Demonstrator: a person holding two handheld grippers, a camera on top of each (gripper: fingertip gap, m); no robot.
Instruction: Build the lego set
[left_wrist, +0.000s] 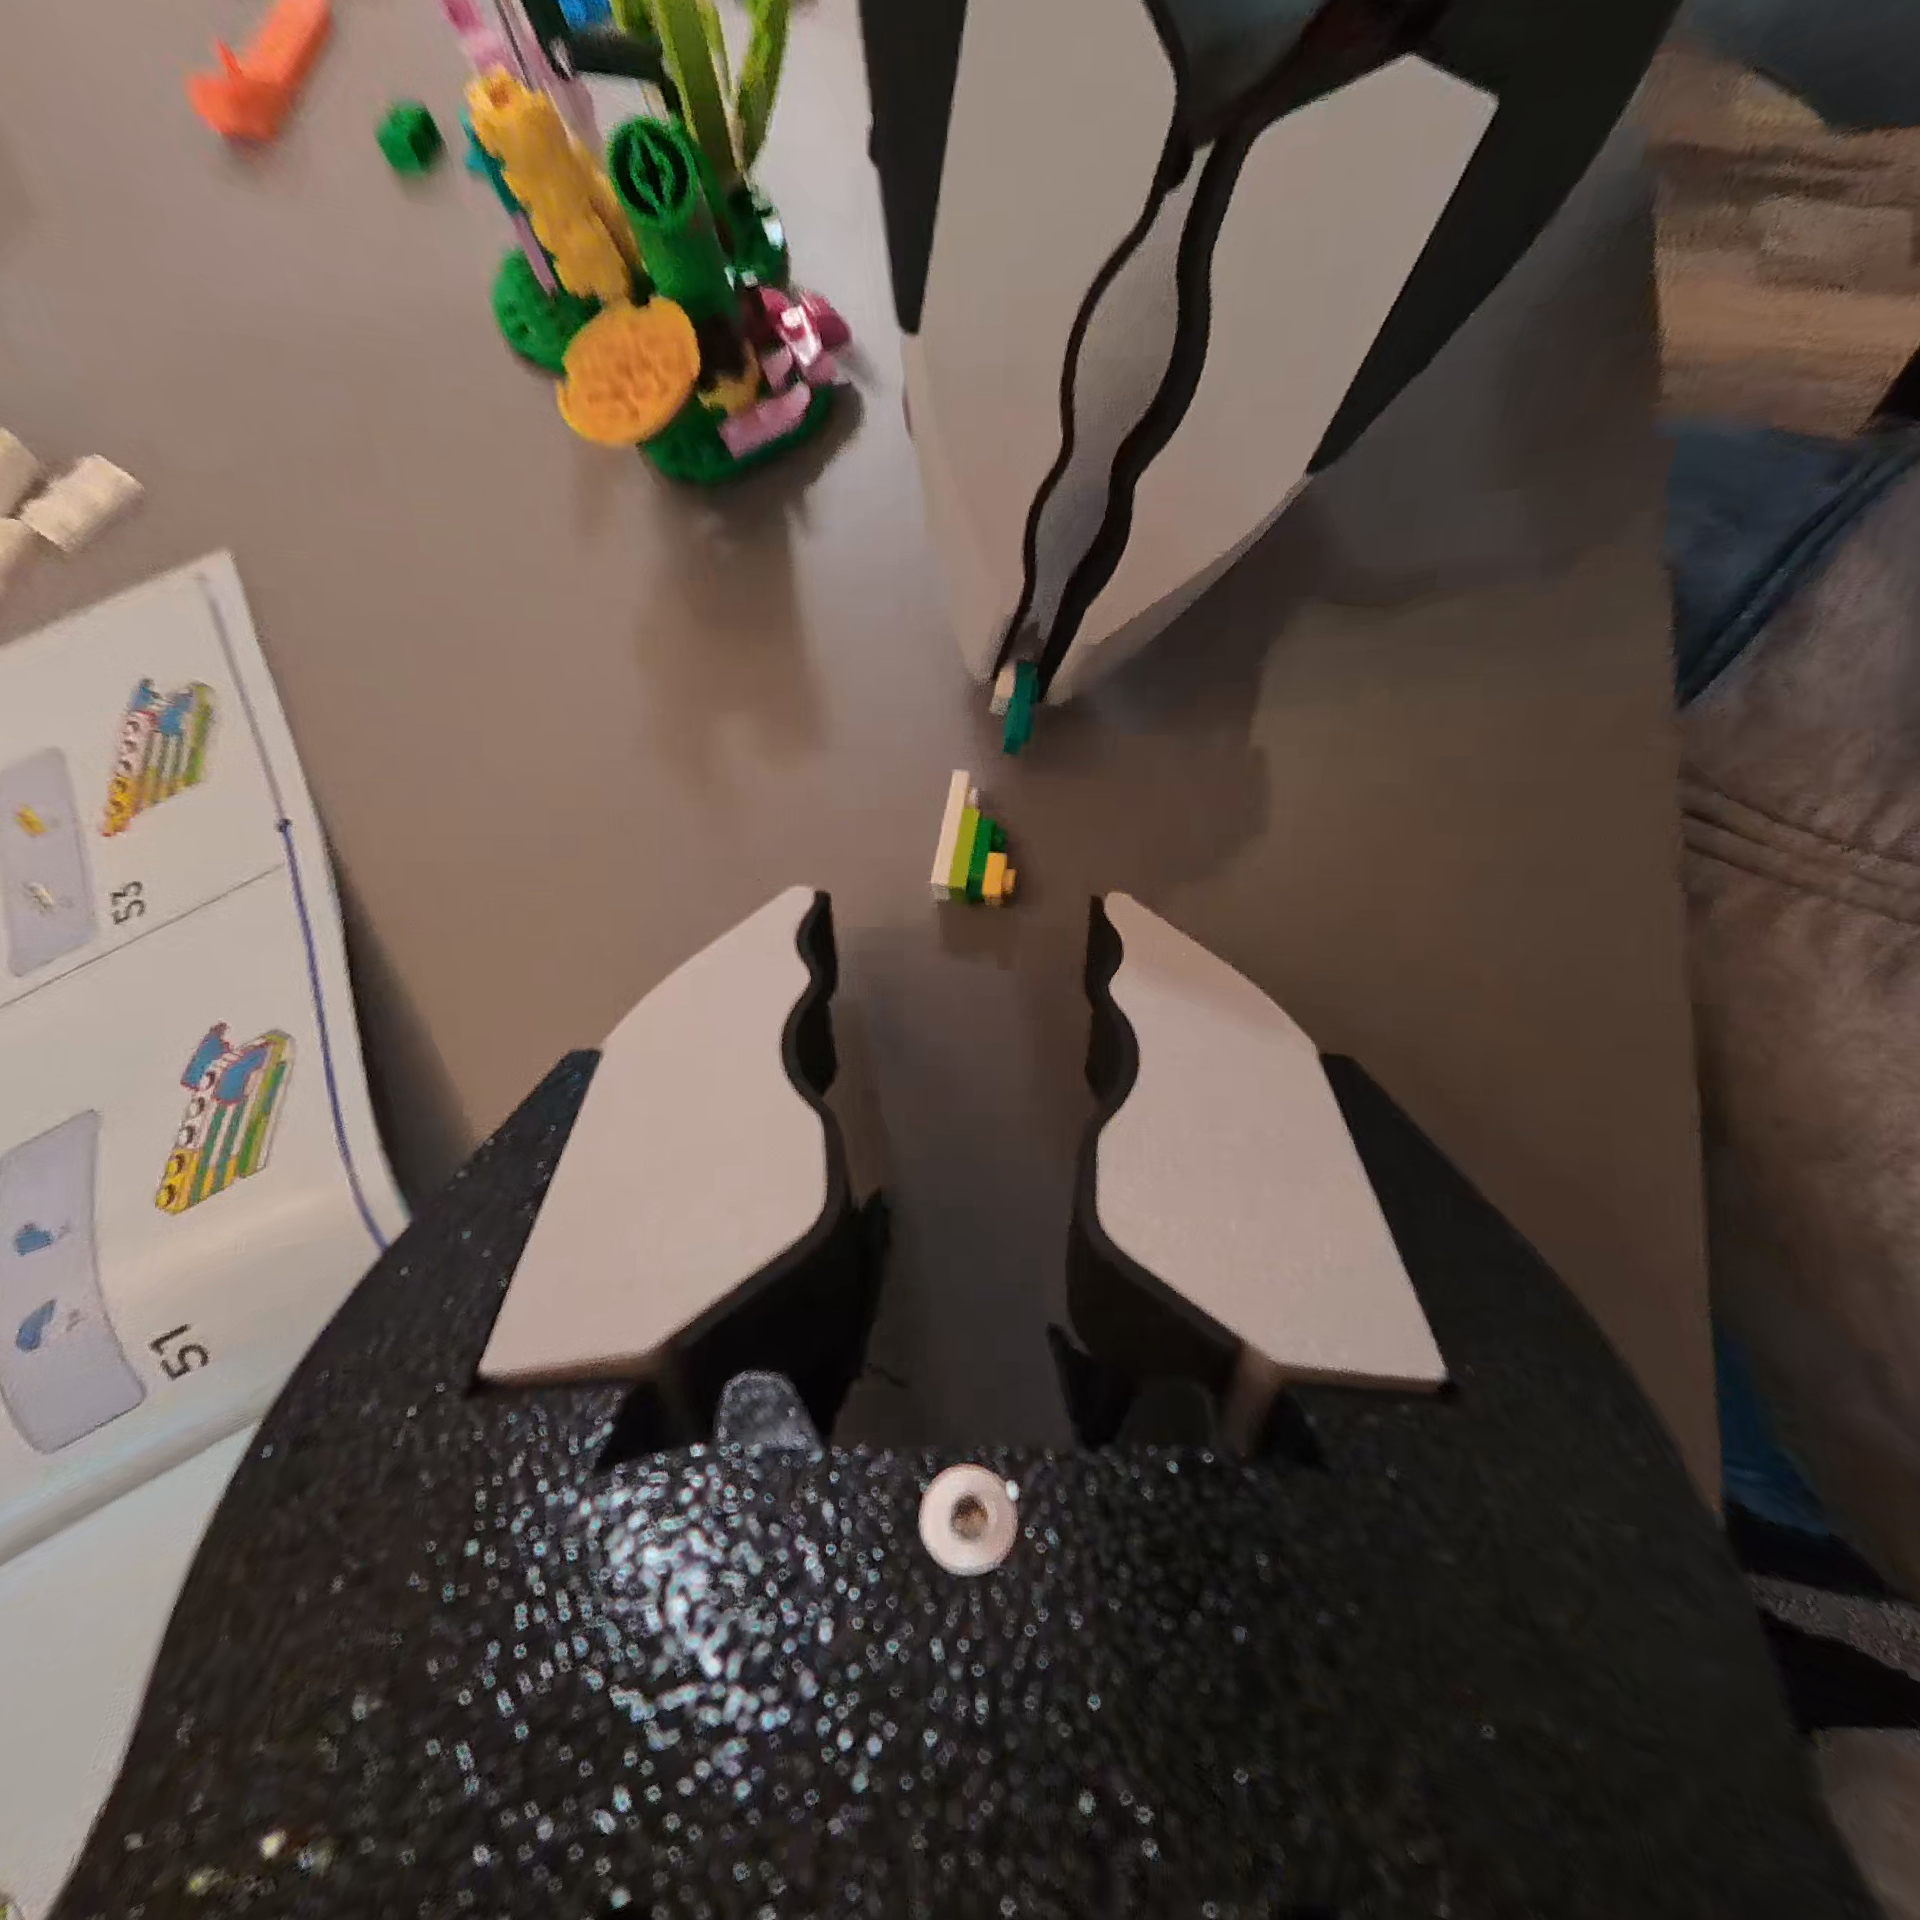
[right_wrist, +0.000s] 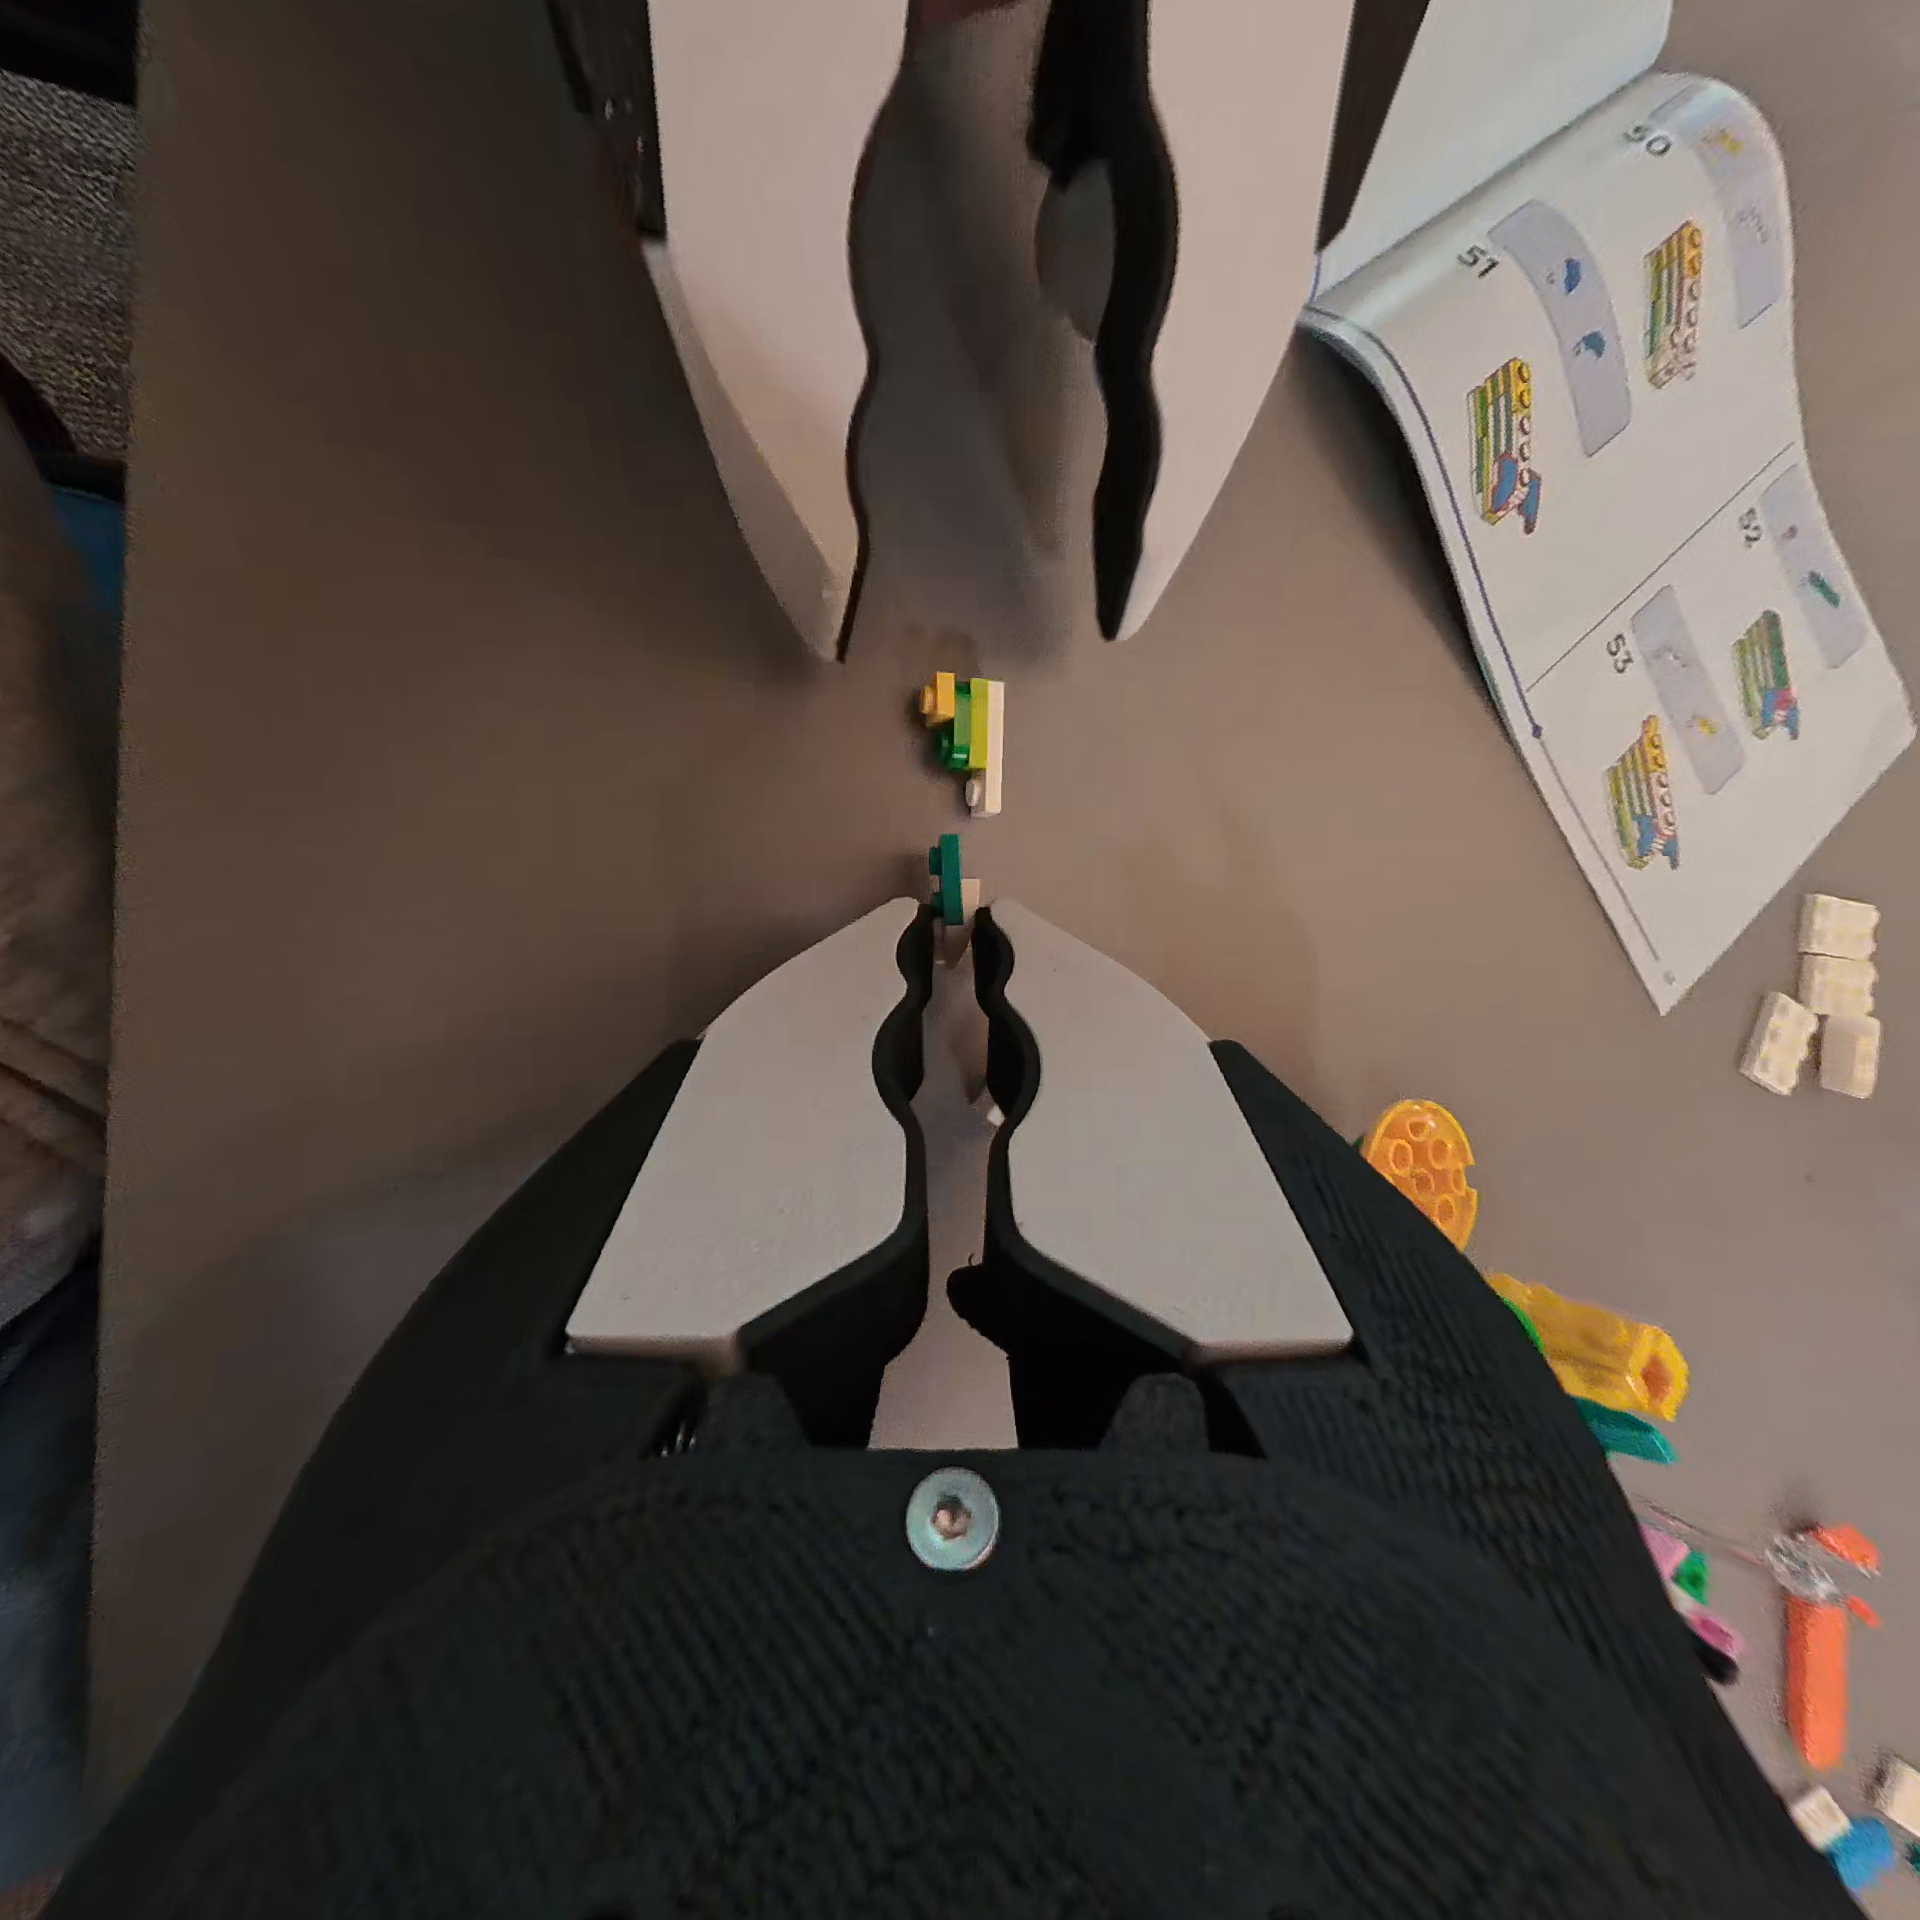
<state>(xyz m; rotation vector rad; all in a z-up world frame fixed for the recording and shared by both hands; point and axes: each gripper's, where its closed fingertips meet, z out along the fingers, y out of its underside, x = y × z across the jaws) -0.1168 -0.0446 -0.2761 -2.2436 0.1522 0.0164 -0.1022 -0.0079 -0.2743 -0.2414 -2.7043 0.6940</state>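
Observation:
A small brick assembly (left_wrist: 975, 847) of white, lime, green and yellow plates lies on the grey-brown table (left_wrist: 623, 727), just ahead of my left gripper (left_wrist: 958, 904). That gripper is open and empty, with its fingertips on either side short of the assembly. My right gripper (right_wrist: 951, 909) is shut on a teal plate with a white piece (right_wrist: 948, 878), which sticks out past the fingertips. It faces the assembly (right_wrist: 971, 732) from the opposite side, a short gap away. The left wrist view shows the right gripper (left_wrist: 1023, 675) pinching the teal plate (left_wrist: 1021, 707). The right wrist view shows the left gripper (right_wrist: 977, 639) open.
An open instruction booklet (left_wrist: 135, 935) (right_wrist: 1662, 520) lies beside the grippers. A tall flower-like brick model (left_wrist: 644, 260) stands farther off. Loose white bricks (right_wrist: 1829, 997), an orange carrot-like piece (right_wrist: 1818, 1642) and yellow parts (right_wrist: 1429, 1164) lie nearby. A person's clothing (left_wrist: 1808, 831) borders the table. About 5 cm separates my left fingertips from my right.

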